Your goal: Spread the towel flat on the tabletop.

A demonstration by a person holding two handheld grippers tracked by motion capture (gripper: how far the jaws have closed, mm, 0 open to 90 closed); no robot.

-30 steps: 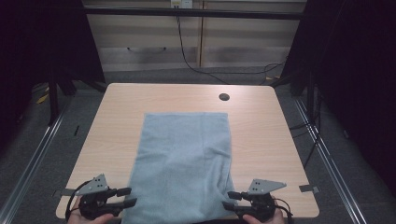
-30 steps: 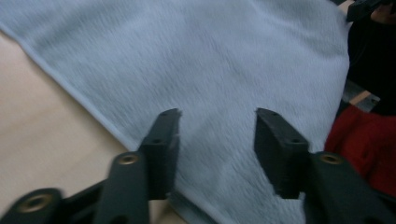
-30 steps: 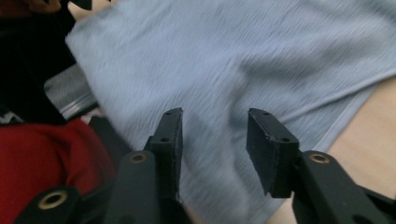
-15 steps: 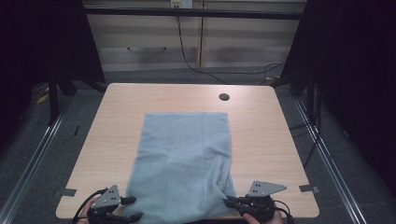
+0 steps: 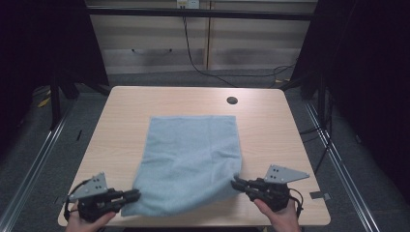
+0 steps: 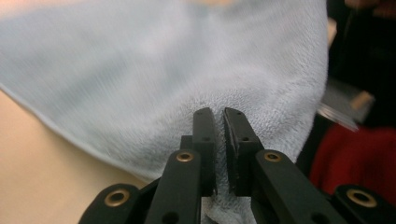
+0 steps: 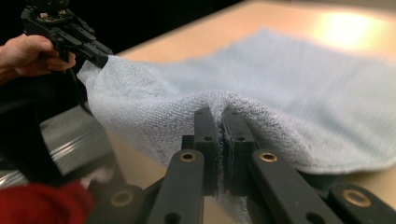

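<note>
Grippers clamp the pale blue towel (image 5: pixel 191 162) at its two near corners: left gripper (image 5: pixel 129 195) has just closed on the cloth, right gripper (image 5: pixel 238 183) holds likewise. Corners have lifted off the wooden table (image 5: pixel 270 125), apparently for a fold.

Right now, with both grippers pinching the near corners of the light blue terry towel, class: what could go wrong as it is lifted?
1. The left gripper pinches only a small bunch of the light blue terry towel near its corner, so the cloth may slip out.
2. The right gripper also bites close to the edge; uneven lifting could skew any fold.
3. The far edge lies flat on the pale wooden table and may drag and wrinkle.
</note>
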